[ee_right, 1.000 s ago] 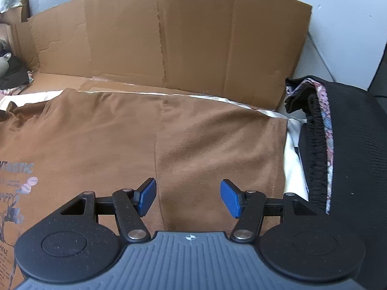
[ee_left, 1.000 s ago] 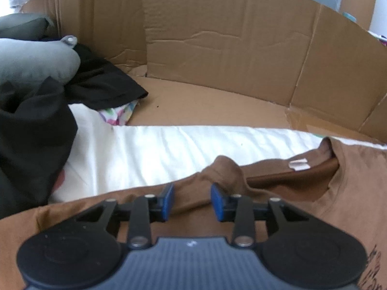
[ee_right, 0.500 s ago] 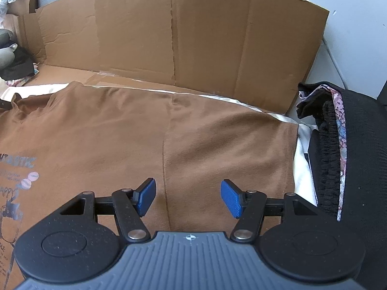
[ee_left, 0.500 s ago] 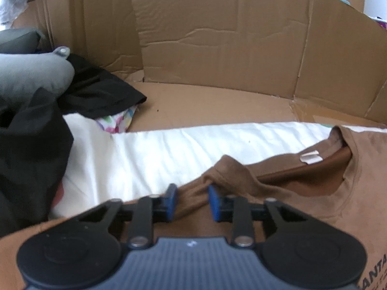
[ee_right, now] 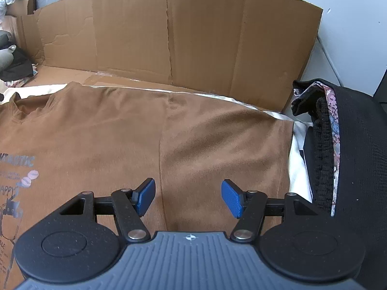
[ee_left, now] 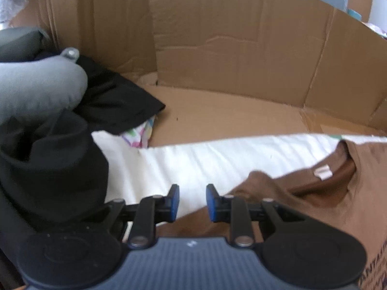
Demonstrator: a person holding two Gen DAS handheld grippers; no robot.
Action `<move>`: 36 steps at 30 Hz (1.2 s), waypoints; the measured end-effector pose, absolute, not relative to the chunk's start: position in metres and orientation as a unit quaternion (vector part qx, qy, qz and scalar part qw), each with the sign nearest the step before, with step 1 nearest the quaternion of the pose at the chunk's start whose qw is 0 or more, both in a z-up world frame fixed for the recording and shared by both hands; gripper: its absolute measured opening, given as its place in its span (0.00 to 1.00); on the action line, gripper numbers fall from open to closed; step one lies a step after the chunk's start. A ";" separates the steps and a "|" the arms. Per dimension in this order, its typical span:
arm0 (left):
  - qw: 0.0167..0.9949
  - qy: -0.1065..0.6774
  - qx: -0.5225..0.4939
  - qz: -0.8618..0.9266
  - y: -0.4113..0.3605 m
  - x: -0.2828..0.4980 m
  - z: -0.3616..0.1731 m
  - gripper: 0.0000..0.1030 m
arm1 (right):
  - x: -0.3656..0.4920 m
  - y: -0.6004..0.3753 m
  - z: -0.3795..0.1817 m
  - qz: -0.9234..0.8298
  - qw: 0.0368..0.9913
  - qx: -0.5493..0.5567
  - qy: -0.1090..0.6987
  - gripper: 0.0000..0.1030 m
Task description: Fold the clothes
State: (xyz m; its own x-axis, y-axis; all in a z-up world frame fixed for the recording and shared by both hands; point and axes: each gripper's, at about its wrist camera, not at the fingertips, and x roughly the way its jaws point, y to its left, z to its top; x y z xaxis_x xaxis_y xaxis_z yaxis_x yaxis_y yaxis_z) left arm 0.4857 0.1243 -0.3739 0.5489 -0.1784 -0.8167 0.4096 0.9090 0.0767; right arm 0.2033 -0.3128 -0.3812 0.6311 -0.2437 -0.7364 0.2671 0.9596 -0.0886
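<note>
Brown T-shirt [ee_right: 116, 130] spread flat on white sheet [ee_left: 217, 154], no fold yet. Left tongs [ee_left: 192, 201] narrow gap, nothing clamped — right tongs [ee_right: 188, 198] wide apart, empty.

We are seeing a white sheet [ee_right: 296, 159] carrying a brown T-shirt [ee_right: 108, 133] lying flat, black clothes [ee_left: 48, 169] heaping at its left edge, dark folded garments [ee_right: 350, 157] sitting at its right edge.

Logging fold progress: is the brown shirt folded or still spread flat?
Spread. The shirt lies open on the white sheet, collar, chest print and hem all showing, nothing doubled over.
</note>
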 end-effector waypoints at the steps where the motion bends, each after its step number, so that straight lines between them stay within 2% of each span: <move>1: 0.868 0.447 0.128 -0.174 0.126 0.485 -0.374 0.25 | 0.203 -0.313 -0.381 -0.141 0.903 0.014 0.405 0.65; 11: 0.844 0.467 0.183 -0.189 0.121 0.479 -0.394 0.28 | 0.203 -0.324 -0.388 -0.167 0.889 0.008 0.425 0.65; 13: 0.844 0.465 0.193 -0.183 0.119 0.480 -0.398 0.22 | 0.202 -0.327 -0.391 -0.174 0.885 0.005 0.432 0.65; 14: 0.844 0.465 0.194 -0.187 0.117 0.480 -0.399 0.14 | 0.201 -0.328 -0.393 -0.176 0.883 0.003 0.434 0.66; 16: 0.839 0.461 0.211 -0.195 0.112 0.478 -0.399 0.09 | 0.200 -0.330 -0.394 -0.179 0.882 0.002 0.436 0.66; 19: 0.841 0.454 0.219 -0.197 0.112 0.480 -0.395 0.07 | 0.198 -0.332 -0.396 -0.184 0.880 0.001 0.438 0.66; 24: 0.859 0.444 0.190 -0.171 0.118 0.490 -0.387 0.08 | 0.196 -0.334 -0.398 -0.194 0.876 -0.008 0.442 0.69; 30: 0.867 0.436 0.195 -0.140 0.115 0.489 -0.386 0.24 | 0.193 -0.341 -0.400 -0.209 0.869 -0.023 0.447 0.77; 36: 0.886 0.414 0.168 -0.127 0.123 0.482 -0.370 0.22 | 0.189 -0.346 -0.401 -0.219 0.866 -0.032 0.449 0.78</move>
